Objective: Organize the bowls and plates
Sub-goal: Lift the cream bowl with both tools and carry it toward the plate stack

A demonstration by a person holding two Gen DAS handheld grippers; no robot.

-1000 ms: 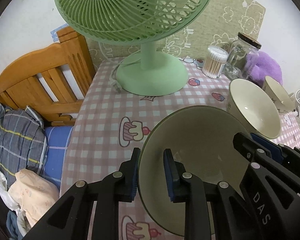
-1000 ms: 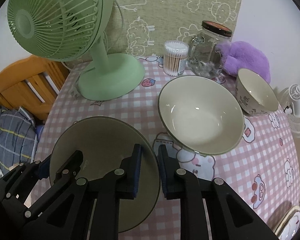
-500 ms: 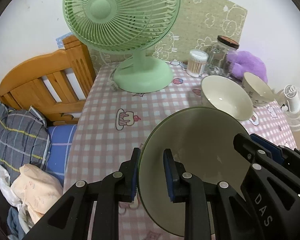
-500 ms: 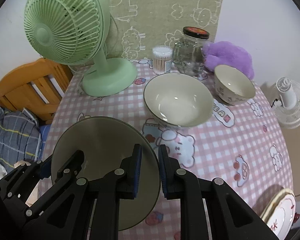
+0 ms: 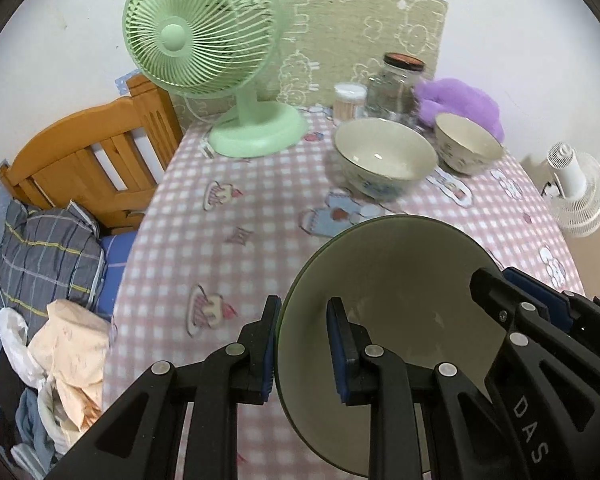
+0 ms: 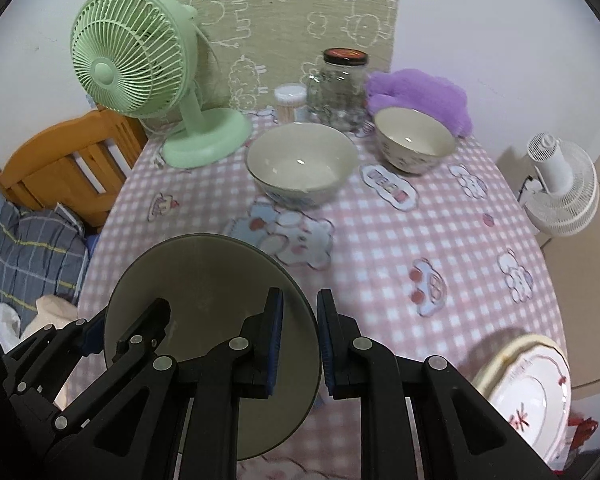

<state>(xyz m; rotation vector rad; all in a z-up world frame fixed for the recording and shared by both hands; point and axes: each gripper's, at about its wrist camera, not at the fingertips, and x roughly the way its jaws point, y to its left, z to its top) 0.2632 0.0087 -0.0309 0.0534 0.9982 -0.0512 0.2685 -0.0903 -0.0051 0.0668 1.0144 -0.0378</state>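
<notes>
An olive-green plate hangs tilted above the near part of the pink checked table, held at two opposite rims. My left gripper is shut on its left rim, and my right gripper is shut on its right rim. Each gripper also shows in the other's view, the right gripper and the left gripper. A large cream bowl and a smaller patterned bowl stand side by side at the far end. White plates with red marks lie stacked at the near right edge.
A green fan stands at the far left of the table. A glass jar, a cotton swab tub and a purple plush line the wall. A white fan sits off the right edge; a wooden bed frame with bedding lies left.
Both grippers have drawn back and up with the plate held between them. The fan and bowls now look smaller and farther off, and the stacked white plates have come into view.
</notes>
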